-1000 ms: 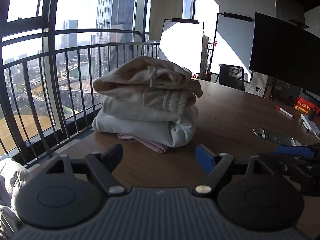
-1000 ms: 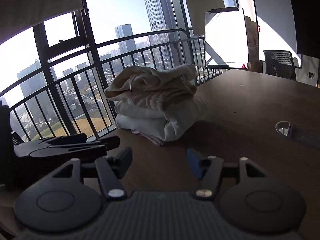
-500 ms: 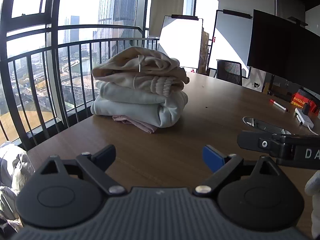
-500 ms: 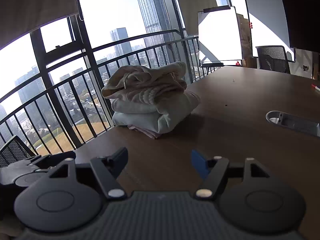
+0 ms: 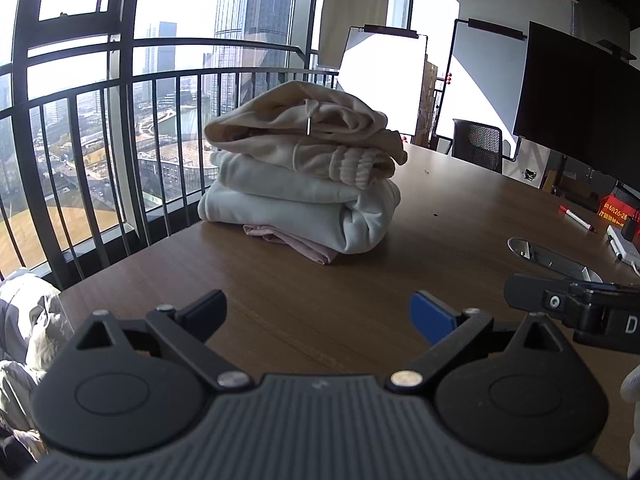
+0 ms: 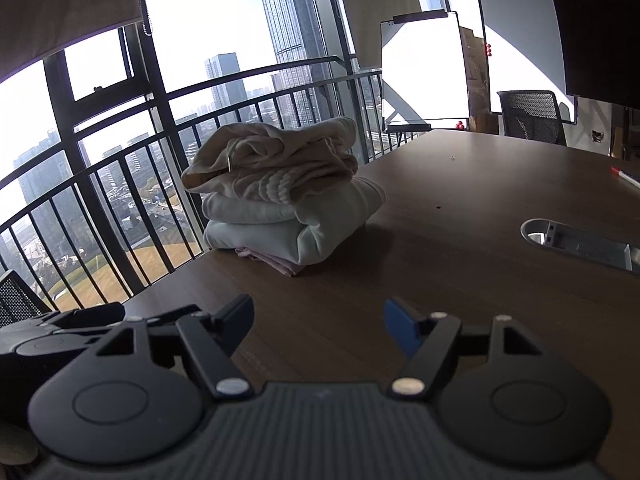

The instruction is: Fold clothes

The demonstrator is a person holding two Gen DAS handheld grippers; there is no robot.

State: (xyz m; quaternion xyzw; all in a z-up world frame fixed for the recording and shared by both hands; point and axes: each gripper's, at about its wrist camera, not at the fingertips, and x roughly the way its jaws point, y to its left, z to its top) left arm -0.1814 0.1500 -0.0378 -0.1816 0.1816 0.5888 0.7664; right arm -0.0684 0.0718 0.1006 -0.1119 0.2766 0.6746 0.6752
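Both spread grippers, left [image 5: 318,314] and right [image 6: 318,320], have backed from the folded stack [image 5: 304,176].

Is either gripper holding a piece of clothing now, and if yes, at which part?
Nothing is held. The left gripper and the right gripper are both open over bare table, short of the stack of folded clothes.

A stack of clothes [image 5: 304,176] sits on the counter [image 5: 440,256], far left by the railing [image 5: 120,140]; a marker [image 5: 576,218] lies far right.
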